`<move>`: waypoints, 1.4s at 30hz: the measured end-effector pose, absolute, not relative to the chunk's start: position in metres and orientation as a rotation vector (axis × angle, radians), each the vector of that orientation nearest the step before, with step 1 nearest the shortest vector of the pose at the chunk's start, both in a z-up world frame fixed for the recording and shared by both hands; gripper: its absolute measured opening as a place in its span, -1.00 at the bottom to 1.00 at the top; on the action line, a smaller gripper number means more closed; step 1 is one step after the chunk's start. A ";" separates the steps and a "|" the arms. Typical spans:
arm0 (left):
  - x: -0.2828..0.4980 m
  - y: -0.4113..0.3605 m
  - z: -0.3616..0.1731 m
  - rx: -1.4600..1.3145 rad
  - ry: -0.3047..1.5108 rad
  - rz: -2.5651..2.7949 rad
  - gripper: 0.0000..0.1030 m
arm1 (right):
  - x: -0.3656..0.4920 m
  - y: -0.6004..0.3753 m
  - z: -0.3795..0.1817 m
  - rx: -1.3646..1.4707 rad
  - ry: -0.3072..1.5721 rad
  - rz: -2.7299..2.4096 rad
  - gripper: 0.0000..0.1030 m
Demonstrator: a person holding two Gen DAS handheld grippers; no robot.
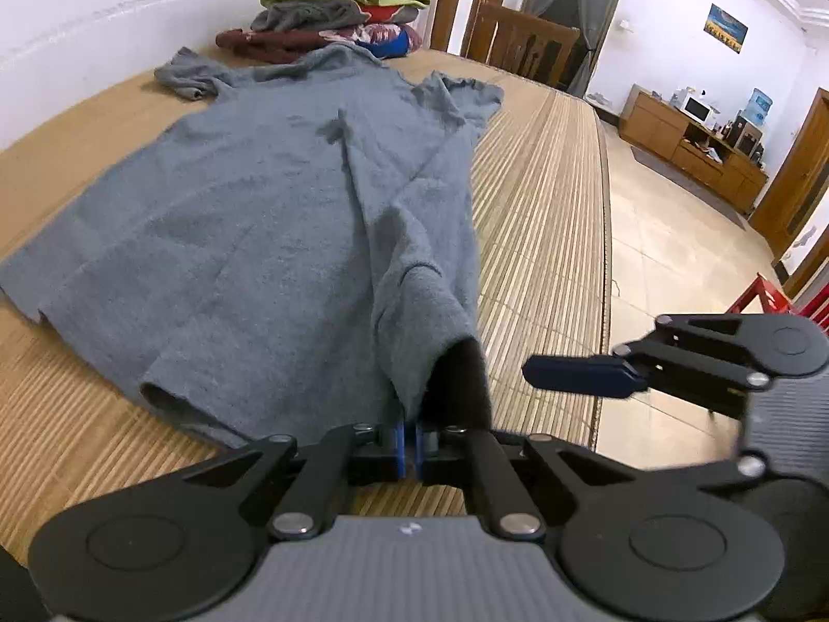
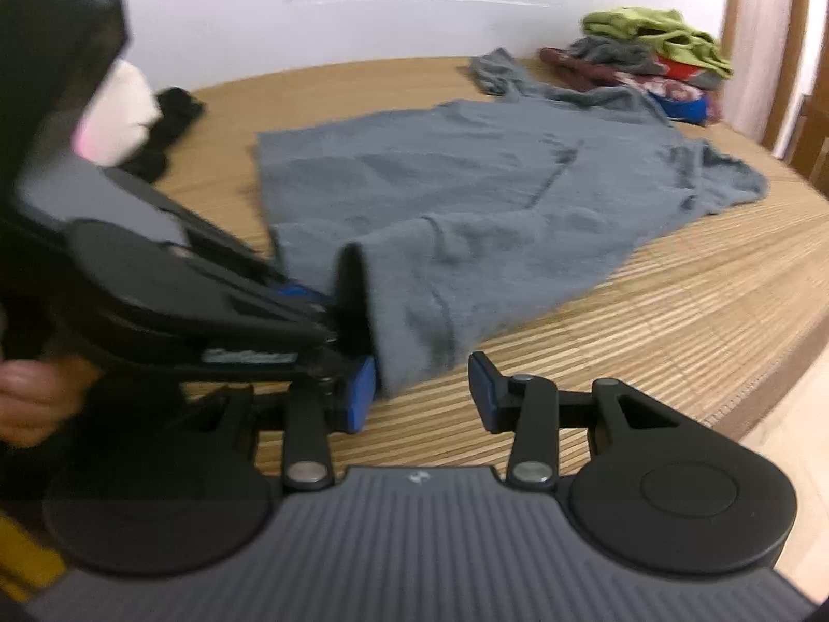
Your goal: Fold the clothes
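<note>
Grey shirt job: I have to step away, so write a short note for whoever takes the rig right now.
Left claw: shut on the near hem corner of the grey shirt, lifting it slightly off the mat.
Right claw: open, empty, right beside the left claw at the same hem, touching no cloth.
Shirt: spread flat on the mat, collar away from you, sleeves out, a ridge running up the middle.
Pile: other clothes heaped beyond the collar, near the wall.
Done: shirt laid out, one corner gripped.
Left: no fold made yet; take hold with the right claw, fold the shirt.
</note>
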State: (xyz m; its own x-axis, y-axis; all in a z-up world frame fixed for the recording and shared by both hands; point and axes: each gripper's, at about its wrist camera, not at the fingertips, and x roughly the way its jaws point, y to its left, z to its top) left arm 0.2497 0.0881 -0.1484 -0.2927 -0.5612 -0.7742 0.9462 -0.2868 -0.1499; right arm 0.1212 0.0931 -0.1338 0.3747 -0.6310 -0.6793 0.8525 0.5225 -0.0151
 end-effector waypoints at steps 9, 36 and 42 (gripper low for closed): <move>0.253 0.072 -0.154 0.728 0.745 -1.776 -0.93 | 0.130 0.083 -0.142 0.292 0.677 -1.046 -0.19; 0.215 0.094 -0.096 0.834 0.357 -1.626 -0.90 | 0.118 0.107 -0.086 0.236 0.599 -1.199 -0.91; 0.202 0.102 -0.156 1.067 0.607 -1.556 -0.89 | 0.119 0.099 -0.140 0.516 0.844 -1.103 -0.91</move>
